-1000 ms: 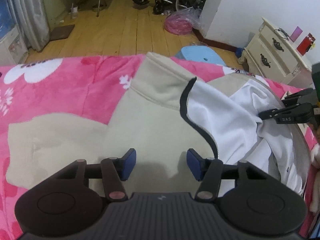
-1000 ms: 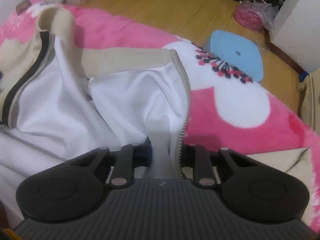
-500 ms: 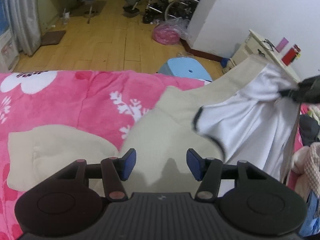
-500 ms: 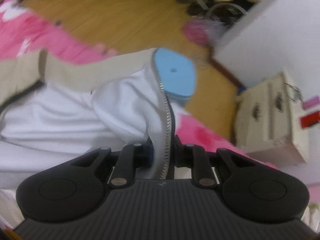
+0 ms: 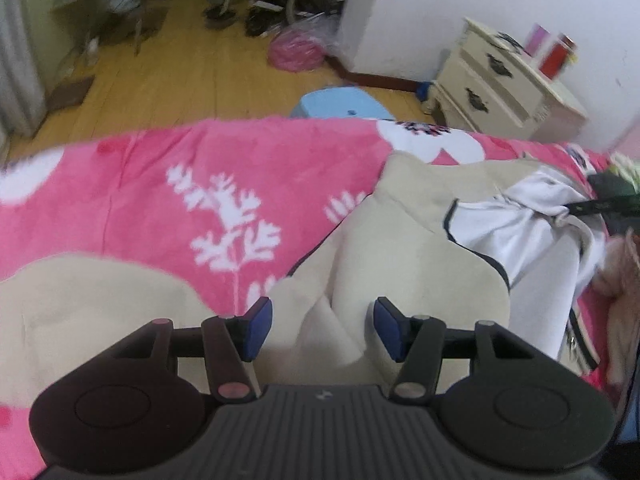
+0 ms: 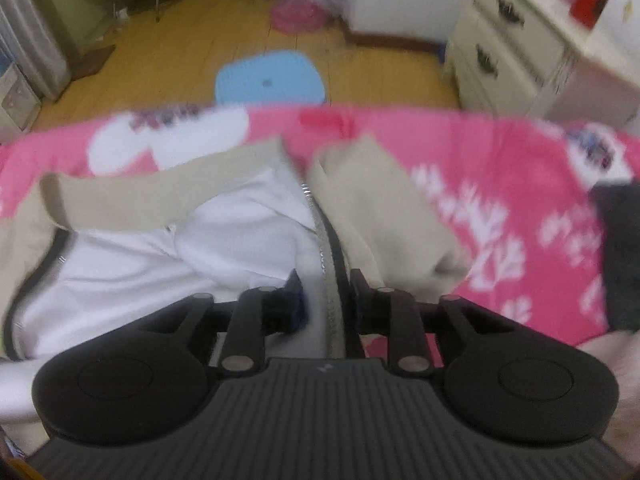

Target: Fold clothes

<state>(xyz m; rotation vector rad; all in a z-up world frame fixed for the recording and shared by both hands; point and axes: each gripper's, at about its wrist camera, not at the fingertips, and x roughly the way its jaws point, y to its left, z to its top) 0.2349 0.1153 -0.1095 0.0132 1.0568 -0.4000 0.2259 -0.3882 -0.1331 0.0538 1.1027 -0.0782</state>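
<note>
A beige zip jacket (image 5: 400,248) with a white lining (image 5: 520,232) lies on the pink flowered blanket (image 5: 160,200). Its left sleeve (image 5: 100,300) is spread out flat. My left gripper (image 5: 322,328) hovers low over the jacket's body. Its jaws are opening, with a soft ridge of beige cloth under the gap and the pads clear of it. My right gripper (image 6: 326,300) has the jacket's zipper edge (image 6: 324,240) between its pads. Those jaws are opening, but the cloth still fills the gap. In the left wrist view the right gripper (image 5: 600,204) pulls the lining taut at the far right.
A blue stool (image 6: 270,80) stands on the wooden floor just past the bed's edge. Right of it, a cream dresser (image 6: 520,40) stands against the wall. A dark garment (image 6: 620,256) lies on the blanket at the right. More cloth (image 5: 624,264) is piled by the jacket's right side.
My right gripper swung the open front panel out to the right and lowered it onto the blanket. The left gripper shifted along the jacket's body and its pads spread a little.
</note>
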